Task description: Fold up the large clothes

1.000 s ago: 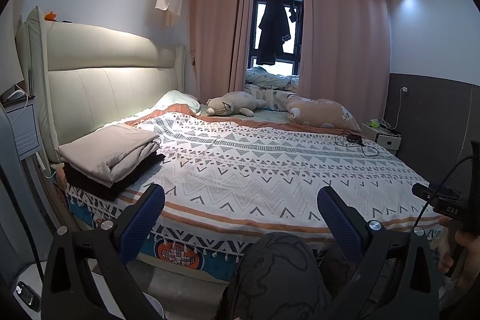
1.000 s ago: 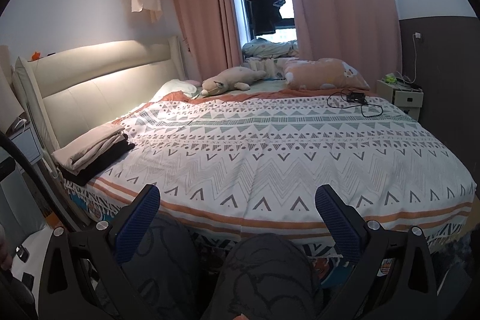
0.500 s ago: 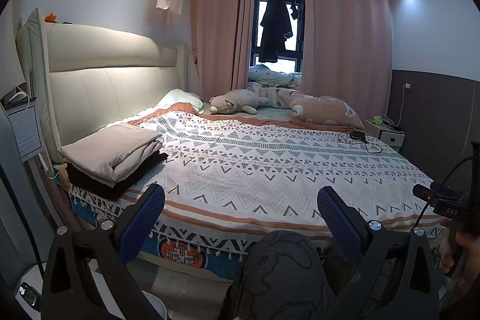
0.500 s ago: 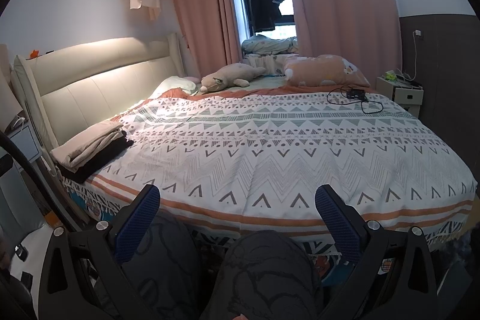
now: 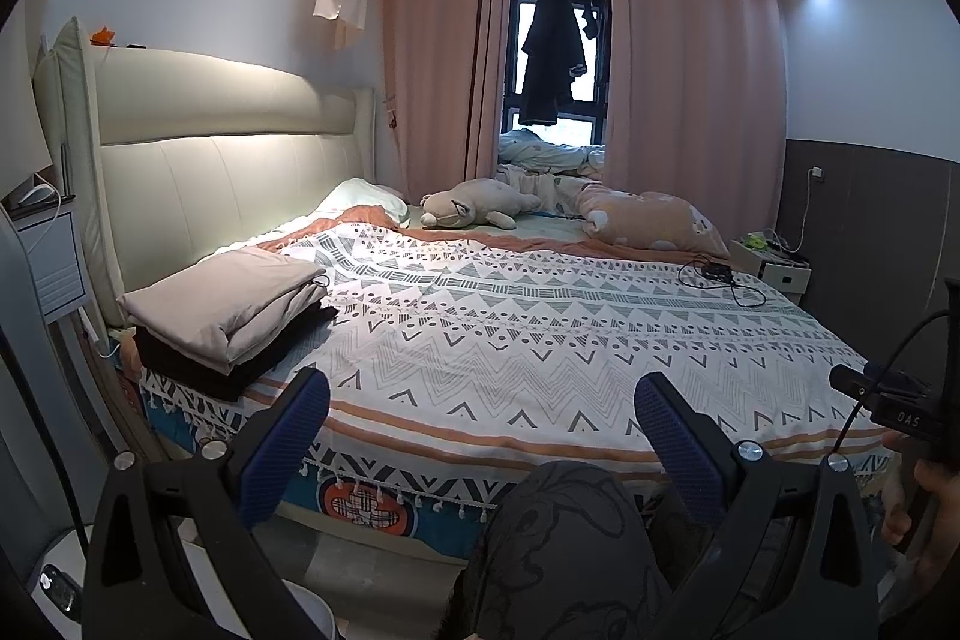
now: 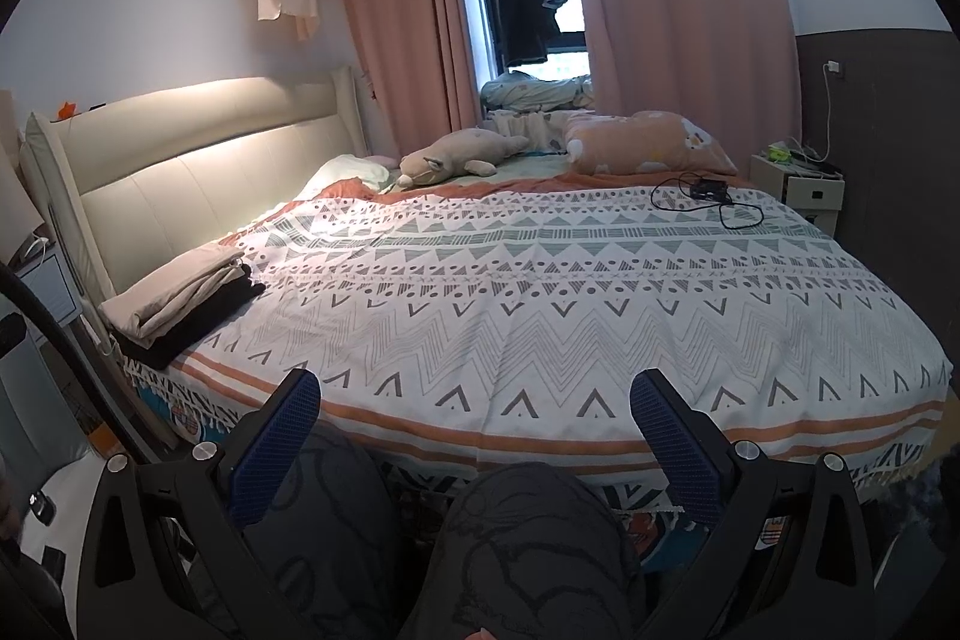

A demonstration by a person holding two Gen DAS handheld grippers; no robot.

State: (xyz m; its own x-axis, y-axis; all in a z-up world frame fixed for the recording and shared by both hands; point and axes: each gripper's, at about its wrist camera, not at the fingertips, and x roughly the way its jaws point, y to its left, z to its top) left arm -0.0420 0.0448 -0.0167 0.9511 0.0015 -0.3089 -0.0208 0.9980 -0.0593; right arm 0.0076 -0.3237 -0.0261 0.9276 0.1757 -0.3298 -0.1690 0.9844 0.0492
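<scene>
Left black gripper with blue-padded fingers (image 5: 480,424) hanging spread wide, gripping nothing. Right matching gripper (image 6: 474,421) likewise gaping, empty, both hovering over person's dark patterned trouser knees (image 6: 534,538). Beyond, white geometric-patterned bedspread (image 6: 540,292) lying flat across bed. Folded beige garment (image 5: 222,298) sitting atop folded black garment (image 5: 240,364) at bedspread's near-left corner, beside cream padded headboard (image 5: 204,172).

A white bedspread (image 6: 540,292) carries grey zigzags and triangles with orange stripes near its edge. At left, beige folded clothes (image 5: 222,298) top a black folded garment (image 5: 240,364). Far curtains (image 5: 690,88) are pink; gripper pads (image 6: 273,454) blue.
</scene>
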